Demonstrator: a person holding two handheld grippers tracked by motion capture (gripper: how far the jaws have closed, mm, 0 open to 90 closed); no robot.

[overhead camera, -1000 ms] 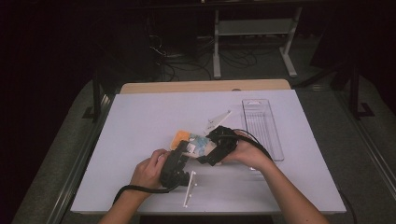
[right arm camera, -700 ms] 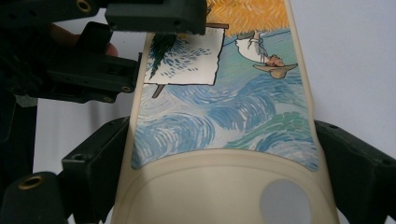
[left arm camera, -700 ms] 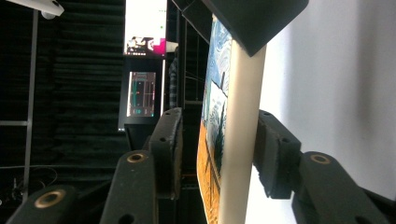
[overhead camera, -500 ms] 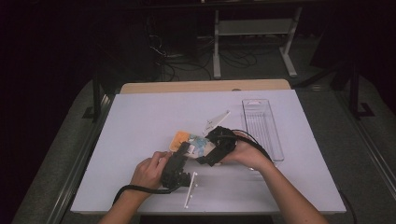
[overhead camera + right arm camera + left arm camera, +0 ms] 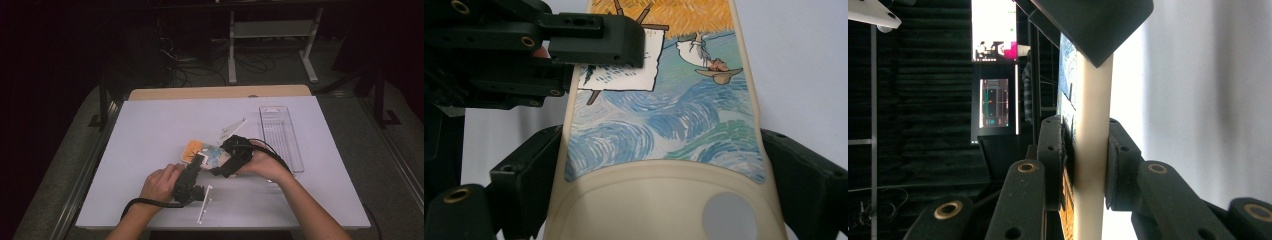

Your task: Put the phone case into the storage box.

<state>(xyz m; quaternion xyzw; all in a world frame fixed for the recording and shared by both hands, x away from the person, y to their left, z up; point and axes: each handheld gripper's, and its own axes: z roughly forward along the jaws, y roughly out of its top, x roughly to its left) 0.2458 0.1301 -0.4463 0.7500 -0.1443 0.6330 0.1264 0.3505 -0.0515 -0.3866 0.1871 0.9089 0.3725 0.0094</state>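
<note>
The phone case [image 5: 206, 152], cream-edged with a painted blue-and-orange picture, sits near the middle of the white table [image 5: 150, 130], held between the two grippers. The left gripper [image 5: 196, 165] reaches in from the person's side and has the case's edge between its pads: in the left gripper view the cream rim [image 5: 1093, 150] runs straight up between the two black jaws, which have just been closing and now press on it from both sides. The right gripper [image 5: 227, 165] comes from the right and clamps the case across its width; in the right gripper view the case [image 5: 664, 130] fills the gap between the jaws, each bearing on one long side, while the left gripper [image 5: 594, 42] shows on the far corner. A clear tray [image 5: 280, 135] lies just right of the hands, and a white strip [image 5: 204, 202] lies near the table's front edge, beside the left gripper.
</note>
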